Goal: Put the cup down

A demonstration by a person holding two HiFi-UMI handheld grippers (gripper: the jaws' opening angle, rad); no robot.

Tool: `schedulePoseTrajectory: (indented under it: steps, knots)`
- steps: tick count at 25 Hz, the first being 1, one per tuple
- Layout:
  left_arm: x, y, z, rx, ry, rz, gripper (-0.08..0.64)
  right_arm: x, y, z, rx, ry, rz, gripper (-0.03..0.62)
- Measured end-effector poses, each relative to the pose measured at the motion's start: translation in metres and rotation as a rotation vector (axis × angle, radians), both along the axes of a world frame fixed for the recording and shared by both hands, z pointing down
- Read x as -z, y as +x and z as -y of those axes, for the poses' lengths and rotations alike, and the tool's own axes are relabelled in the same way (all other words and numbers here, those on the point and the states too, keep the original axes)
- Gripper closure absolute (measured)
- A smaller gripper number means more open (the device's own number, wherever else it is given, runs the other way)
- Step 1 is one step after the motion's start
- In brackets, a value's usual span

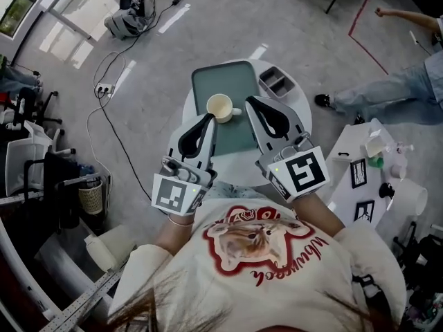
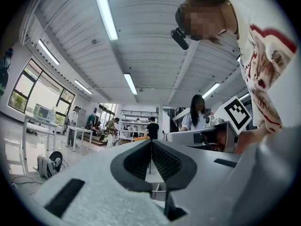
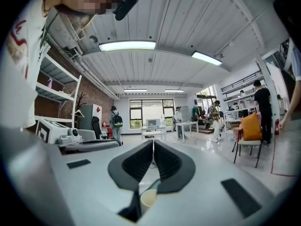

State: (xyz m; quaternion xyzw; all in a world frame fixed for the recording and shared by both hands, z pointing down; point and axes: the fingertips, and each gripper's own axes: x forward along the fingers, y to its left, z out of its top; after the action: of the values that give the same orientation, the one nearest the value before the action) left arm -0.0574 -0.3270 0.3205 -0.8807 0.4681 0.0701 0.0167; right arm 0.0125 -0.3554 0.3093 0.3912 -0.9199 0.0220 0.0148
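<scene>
A cream cup (image 1: 220,107) with a handle stands upright on a green tray (image 1: 228,78) on the round white table (image 1: 304,113). My left gripper (image 1: 209,117) is shut and holds nothing; its tips are just left of the cup and raised above the tray. On the cup's other side my right gripper (image 1: 250,101) is shut and holds nothing. The left gripper view shows the left gripper (image 2: 151,141) with its jaws pressed together, looking out level across the room. In the right gripper view the right gripper (image 3: 153,141) is likewise closed, and the cup (image 3: 149,197) shows low beneath it.
A grey two-compartment box (image 1: 279,83) sits on the table right of the tray. A second white table (image 1: 377,164) with small items stands at the right. Cables (image 1: 104,88) lie on the floor at the left. A seated person's legs (image 1: 387,85) stretch in from the right.
</scene>
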Motion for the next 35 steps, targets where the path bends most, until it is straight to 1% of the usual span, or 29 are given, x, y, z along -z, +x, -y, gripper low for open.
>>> schedulePoseTrajectory:
  steps: [5,9,13,16,20,25,27,35]
  knots:
    - [0.005,0.004,-0.002,0.003,0.01,-0.002,0.545,0.009,0.003,-0.004,0.02,0.053,0.022,0.558]
    - [0.014,0.009,-0.006,-0.014,0.015,-0.003,0.545,0.011,0.006,-0.007,0.017,0.049,0.03,0.558]
    - [0.019,0.009,-0.015,-0.024,0.043,0.01,0.545,0.015,0.007,-0.018,0.013,0.065,0.015,0.558]
    - [0.025,0.013,-0.032,-0.033,0.066,0.016,0.545,0.018,0.009,-0.032,0.007,0.068,0.017,0.558]
    - [0.022,0.007,-0.064,-0.04,0.054,0.019,0.545,0.021,0.004,-0.063,0.001,0.074,0.017,0.558]
    - [0.025,0.003,-0.114,-0.047,0.059,0.014,0.545,0.019,0.0,-0.114,-0.01,0.071,0.046,0.558]
    - [0.027,0.0,-0.138,-0.042,0.063,0.007,0.545,0.018,-0.002,-0.136,-0.013,0.067,0.046,0.558]
    - [0.028,-0.032,-0.247,-0.017,0.074,0.006,0.545,0.027,-0.026,-0.244,-0.014,0.082,0.056,0.558]
